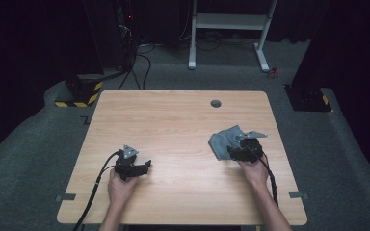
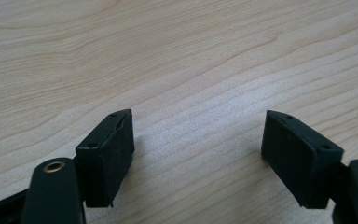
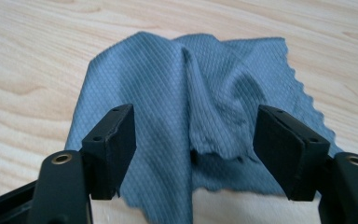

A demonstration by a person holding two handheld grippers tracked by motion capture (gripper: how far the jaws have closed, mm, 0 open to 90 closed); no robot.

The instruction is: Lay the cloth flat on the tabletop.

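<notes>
Rumpled grey cloth (image 3: 177, 107) lies between the right gripper (image 3: 193, 154)'s spread jaws

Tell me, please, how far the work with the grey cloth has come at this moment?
Done: nothing visibly; the grey cloth lies crumpled and partly folded on the table. In hand: the right tool is open over the cloth, jaws either side of a ridge, not yet gripping. The left tool is open over bare wood. Left: grasping and whatever handling follows.
</notes>
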